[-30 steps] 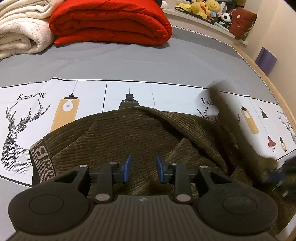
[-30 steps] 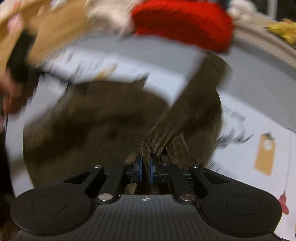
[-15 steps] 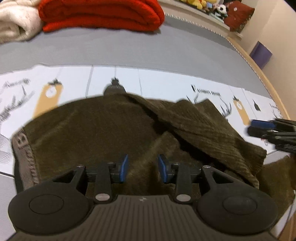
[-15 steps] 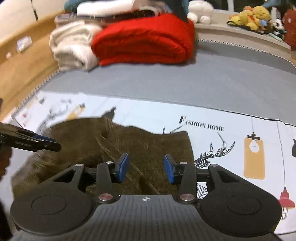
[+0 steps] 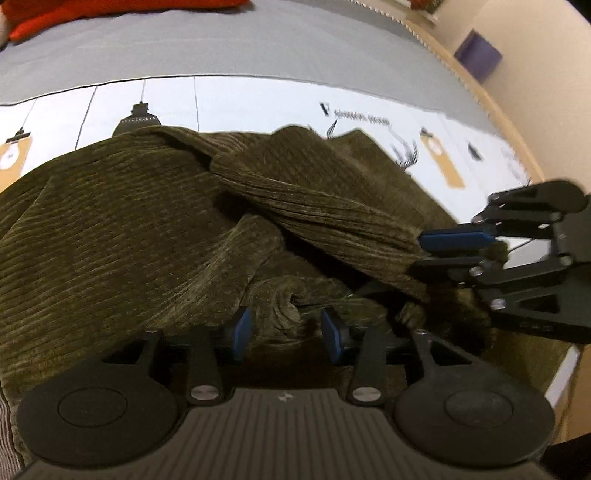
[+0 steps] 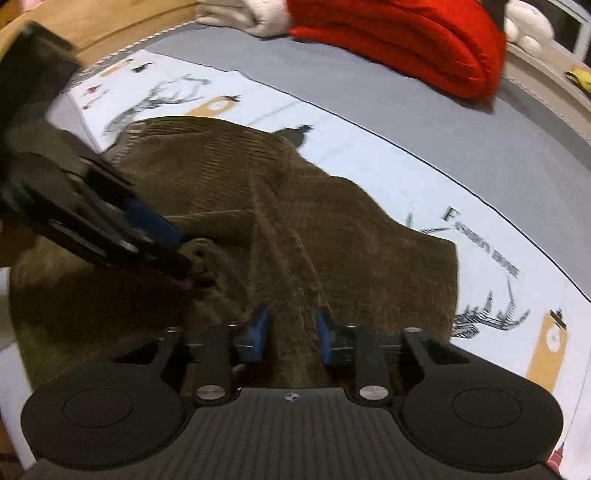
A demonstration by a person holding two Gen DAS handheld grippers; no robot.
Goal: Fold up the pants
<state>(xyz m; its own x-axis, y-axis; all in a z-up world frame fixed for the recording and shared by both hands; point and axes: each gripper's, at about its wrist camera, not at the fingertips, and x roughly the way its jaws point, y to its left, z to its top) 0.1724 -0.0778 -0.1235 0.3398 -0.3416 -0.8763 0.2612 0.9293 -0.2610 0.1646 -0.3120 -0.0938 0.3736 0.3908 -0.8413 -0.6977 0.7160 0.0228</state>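
Note:
Olive corduroy pants [image 5: 129, 229] lie heaped on the bed, one leg folded across the top. My left gripper [image 5: 286, 334] is low over the near part of the heap. Its jaws are opening, with a curled fold of cloth just ahead of the pads, not pinched. It also enters the right wrist view from the left [image 6: 184, 258]. My right gripper [image 6: 291, 334] straddles a ridge of the pants [image 6: 369, 258]. Its jaws are closing with that ridge between them. From the left wrist view it [image 5: 419, 251] sits at the end of the folded leg.
The bed has a grey sheet [image 5: 258, 44] with a white printed band [image 5: 258, 99] under the pants. A folded red quilt [image 6: 406, 37] and a white blanket [image 6: 236, 14] lie at the far side. A wooden bed edge [image 5: 517, 147] runs along the right.
The right gripper let go of the raised pant leg, which dropped across the heap, then came down onto the cloth. The left gripper sank closer to the pants and its jaws widened.

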